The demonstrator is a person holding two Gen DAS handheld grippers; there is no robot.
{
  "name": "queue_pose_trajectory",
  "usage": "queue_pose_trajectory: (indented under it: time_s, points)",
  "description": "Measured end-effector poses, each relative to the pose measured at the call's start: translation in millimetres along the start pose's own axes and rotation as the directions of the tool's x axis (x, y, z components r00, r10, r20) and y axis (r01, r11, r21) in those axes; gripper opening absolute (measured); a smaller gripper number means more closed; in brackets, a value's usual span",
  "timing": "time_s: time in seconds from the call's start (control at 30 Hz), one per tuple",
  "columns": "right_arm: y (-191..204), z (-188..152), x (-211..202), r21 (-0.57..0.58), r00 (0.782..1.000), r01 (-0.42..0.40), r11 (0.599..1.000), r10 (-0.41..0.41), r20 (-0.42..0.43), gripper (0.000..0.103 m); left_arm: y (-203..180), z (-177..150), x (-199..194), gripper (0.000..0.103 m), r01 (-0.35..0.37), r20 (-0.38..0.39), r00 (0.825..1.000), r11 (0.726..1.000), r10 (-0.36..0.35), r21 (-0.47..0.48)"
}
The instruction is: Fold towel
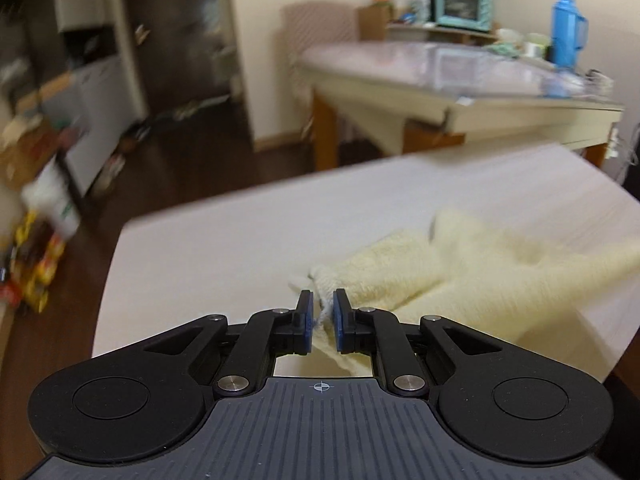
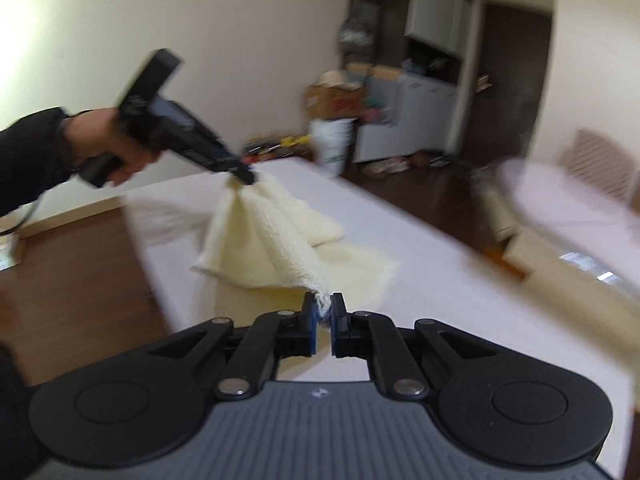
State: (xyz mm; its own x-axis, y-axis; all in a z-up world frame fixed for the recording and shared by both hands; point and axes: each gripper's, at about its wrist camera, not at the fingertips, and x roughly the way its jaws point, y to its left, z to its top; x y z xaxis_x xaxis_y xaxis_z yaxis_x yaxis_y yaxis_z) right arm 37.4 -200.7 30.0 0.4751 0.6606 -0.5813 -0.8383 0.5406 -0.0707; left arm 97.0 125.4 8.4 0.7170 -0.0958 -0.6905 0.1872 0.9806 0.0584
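A cream towel (image 1: 452, 268) lies partly lifted over a white table (image 1: 224, 248). My left gripper (image 1: 323, 300) is shut on one corner of the towel. In the right wrist view the same towel (image 2: 272, 240) hangs between both grippers, its lower part resting on the white table (image 2: 432, 264). My right gripper (image 2: 324, 304) is shut on another corner, near the table. The left gripper (image 2: 244, 176) shows there too, held by a hand, pinching its corner higher above the table.
A second table (image 1: 440, 76) stands behind with a blue flask (image 1: 566, 32), cups and a teal oven (image 1: 462, 4). Boxes, a white bucket (image 2: 332, 144) and clutter sit on the dark wood floor beyond the table's far edge.
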Motion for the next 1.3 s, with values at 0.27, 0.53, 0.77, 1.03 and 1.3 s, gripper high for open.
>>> queue_pose_trajectory:
  time_s: [0.27, 0.53, 0.77, 1.03, 1.3]
  points:
    - [11.7, -11.6, 6.3, 0.028, 0.988, -0.128, 0.991, 0.130, -0.086, 0.017, 14.4, -8.5, -3.7, 0.035, 0.075, -0.040, 0.996, 0.997, -0.076, -0.017]
    - [-48.6, 21.7, 20.9, 0.145, 1.000, -0.015, 0.989, 0.013, 0.015, 0.036, 23.2, 29.9, 23.5, 0.047, 0.053, -0.002, 0.999, 0.998, -0.053, 0.019]
    - [-103.7, 40.8, 104.3, 0.156, 0.994, 0.075, 0.985, -0.061, -0.094, 0.037, 14.6, 35.0, 62.9, 0.046, 0.043, -0.038, 0.998, 0.994, -0.039, 0.105]
    - [-125.5, 41.3, 161.0, 0.144, 0.985, 0.067, 0.987, -0.043, -0.165, 0.045, 6.6, 32.0, 89.0, 0.022, 0.047, -0.051, 0.998, 0.983, -0.039, 0.176]
    - [-122.5, 39.7, 158.5, 0.140, 0.987, 0.086, 0.986, -0.065, -0.147, 0.008, 5.5, 24.6, 80.1, 0.007, 0.037, 0.014, 0.999, 0.993, -0.039, 0.114]
